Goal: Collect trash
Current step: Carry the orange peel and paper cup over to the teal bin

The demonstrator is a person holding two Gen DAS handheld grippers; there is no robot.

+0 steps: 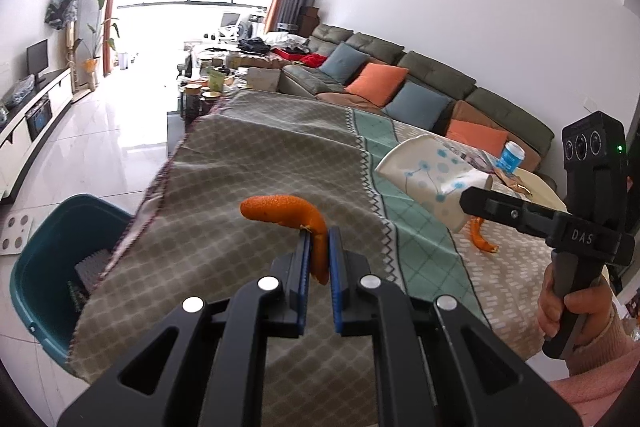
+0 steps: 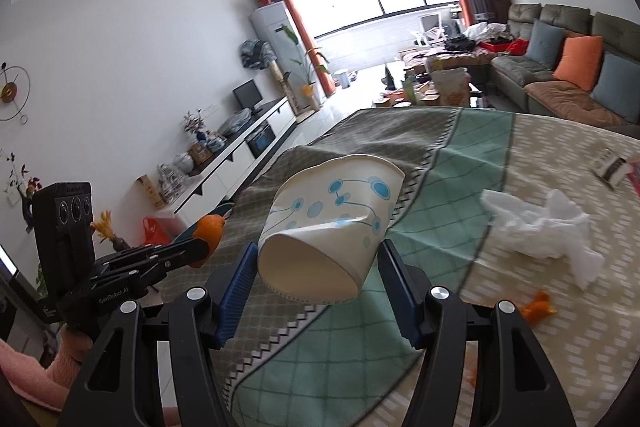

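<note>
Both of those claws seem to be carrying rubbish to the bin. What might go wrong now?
The left gripper pinches only one end of the orange peel, so it could slip out before reaching the teal bin. The right gripper squeezes a dented paper cup, which might buckle and pop free onto the tablecloth.

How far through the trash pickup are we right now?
Partway. In hand: the left gripper is shut on an orange peel, and the right gripper grips a crushed paper cup. The teal bin sits off the table's edge. Left on the table: a crumpled tissue and another peel piece.
</note>
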